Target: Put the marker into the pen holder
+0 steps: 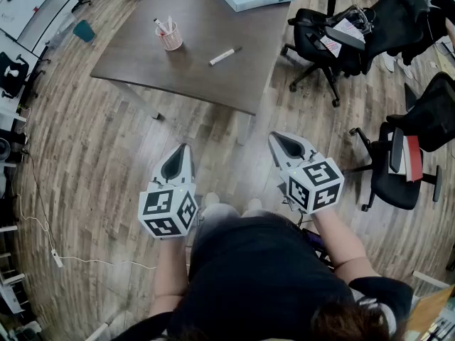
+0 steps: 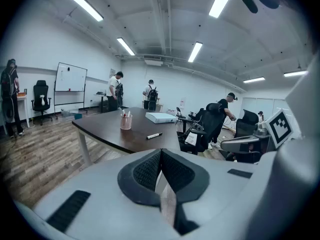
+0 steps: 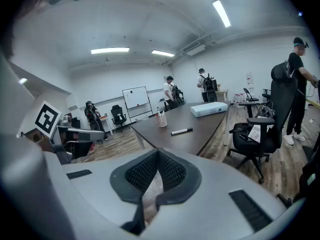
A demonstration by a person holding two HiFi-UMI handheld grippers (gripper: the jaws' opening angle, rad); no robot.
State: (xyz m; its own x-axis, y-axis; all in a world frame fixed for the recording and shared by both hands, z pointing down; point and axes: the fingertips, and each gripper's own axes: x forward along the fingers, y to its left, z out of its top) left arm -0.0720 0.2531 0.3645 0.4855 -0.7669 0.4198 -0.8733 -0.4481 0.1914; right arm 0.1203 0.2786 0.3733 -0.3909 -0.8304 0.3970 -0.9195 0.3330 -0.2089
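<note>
Both grippers, left [image 1: 177, 163] and right [image 1: 288, 148], hang closed and empty at frame bottom. Up top, the marker [image 1: 225, 55] lies on the table [image 1: 213, 84], right of the pen holder [image 1: 170, 37].

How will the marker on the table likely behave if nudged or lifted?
The marker is a slim round barrel lying flat on the smooth table, so it would probably roll. It looks rigid and light, likely easy to lift.

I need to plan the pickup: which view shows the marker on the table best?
The head view: the marker lies whole, seen from above, apart from the pen holder. Both gripper views show it small, far off and foreshortened.
</note>
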